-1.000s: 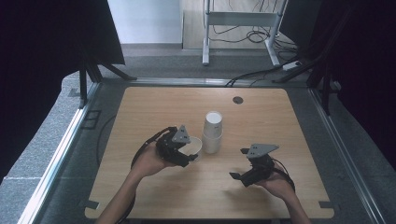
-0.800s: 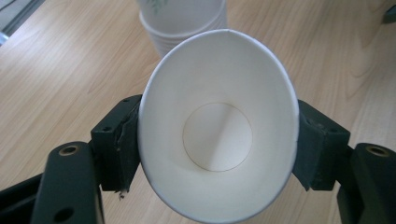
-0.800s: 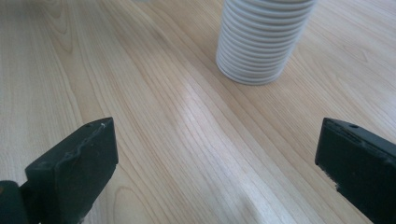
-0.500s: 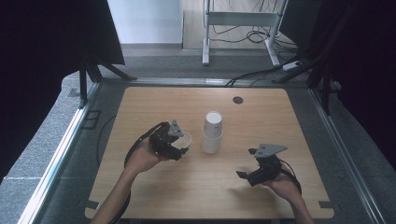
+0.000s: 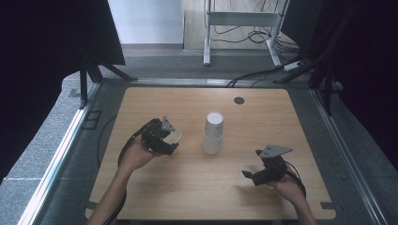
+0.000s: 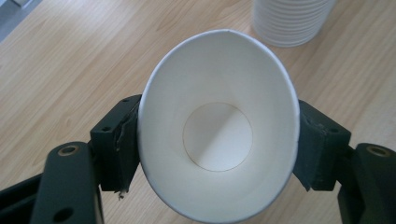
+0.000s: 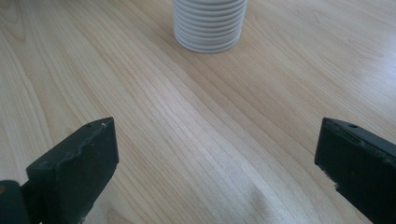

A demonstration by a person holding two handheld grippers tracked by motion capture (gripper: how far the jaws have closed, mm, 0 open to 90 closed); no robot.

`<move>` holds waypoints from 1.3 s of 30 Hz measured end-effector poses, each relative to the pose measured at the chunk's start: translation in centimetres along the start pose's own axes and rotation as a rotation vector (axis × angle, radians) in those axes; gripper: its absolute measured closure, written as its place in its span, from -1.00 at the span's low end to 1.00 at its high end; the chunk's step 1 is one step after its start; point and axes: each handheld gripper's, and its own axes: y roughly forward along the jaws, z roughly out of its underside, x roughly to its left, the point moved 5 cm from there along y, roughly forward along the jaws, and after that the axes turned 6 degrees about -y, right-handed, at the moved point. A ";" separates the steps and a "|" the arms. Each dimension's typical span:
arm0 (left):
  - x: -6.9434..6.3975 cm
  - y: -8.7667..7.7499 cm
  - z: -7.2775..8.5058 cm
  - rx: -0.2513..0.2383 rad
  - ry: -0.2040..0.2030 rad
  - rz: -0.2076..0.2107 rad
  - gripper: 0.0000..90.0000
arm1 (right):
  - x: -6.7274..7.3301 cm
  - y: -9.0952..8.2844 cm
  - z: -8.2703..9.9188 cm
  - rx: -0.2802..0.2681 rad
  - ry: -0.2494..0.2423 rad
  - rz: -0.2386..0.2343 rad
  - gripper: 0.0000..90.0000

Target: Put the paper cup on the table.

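Single paper cup (image 6: 218,126) is clamped between left gripper (image 5: 170,140) fingers (image 6: 116,140), squeezed oval, held left of the cup stack (image 5: 213,133) mid-bench (image 5: 187,187). Right gripper (image 5: 248,175) fingers (image 7: 79,161) are spread wide, nothing between them.

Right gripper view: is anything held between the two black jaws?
No: the right gripper has its jaws wide apart with bare wooden table between them, and the stack of paper cups stands farther off.

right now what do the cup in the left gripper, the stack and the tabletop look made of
Cup: thin white paper, matte, by the look; a seamed round base shows and its rim is squeezed oval.
Stack: likely the same paper cups, with ribbed nested rims.
Tabletop: pale wood grain with a soft sheen, perhaps laminate.
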 end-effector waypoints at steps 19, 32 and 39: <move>2.6 3.0 1.4 0.039 -0.091 -0.076 -0.42 | -0.6 0.2 1.3 0.026 0.035 0.015 -0.91; 2.6 3.7 1.8 0.054 -0.106 -0.065 -0.51 | -0.6 0.4 1.5 0.040 0.039 0.008 -0.86; 2.2 3.4 1.0 0.013 -0.121 -0.048 -0.70 | -0.6 0.3 1.6 0.043 0.039 0.008 -0.84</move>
